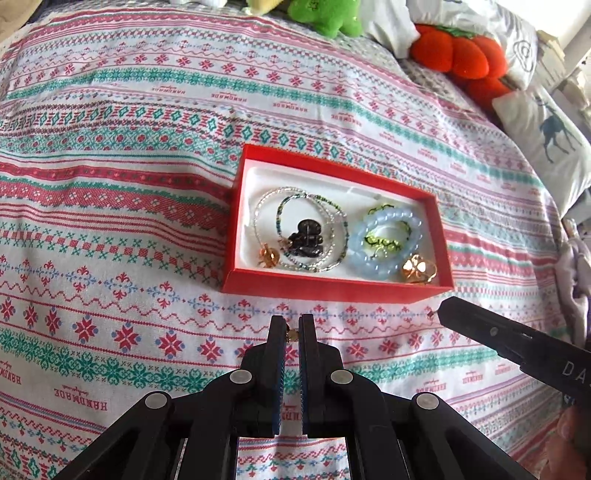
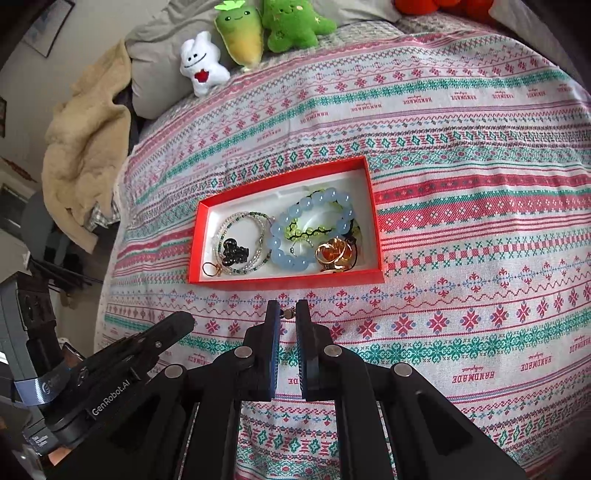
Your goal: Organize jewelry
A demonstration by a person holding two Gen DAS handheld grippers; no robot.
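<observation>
A red box [image 1: 325,286] [image 2: 280,278] with a white lining lies on the patterned bedspread. It holds thin beaded bracelets [image 1: 295,218], a black clip [image 1: 306,240], a pale blue bead bracelet [image 1: 388,240] [image 2: 310,229], a green-black bracelet and gold rings [image 1: 419,269] [image 2: 334,254]. My left gripper [image 1: 291,328] sits just in front of the box, jaws nearly closed on a small gold earring [image 1: 292,334]. My right gripper [image 2: 290,314] is also in front of the box, jaws nearly closed on a small dark-gold earring [image 2: 289,314]; it also shows in the left wrist view [image 1: 437,314].
Plush toys line the far edge of the bed: green ones [image 2: 291,24], a white one [image 2: 201,64], a red one [image 1: 454,51]. A beige blanket [image 2: 85,147] hangs at the left edge. A deer-print pillow [image 1: 550,136] lies at the right.
</observation>
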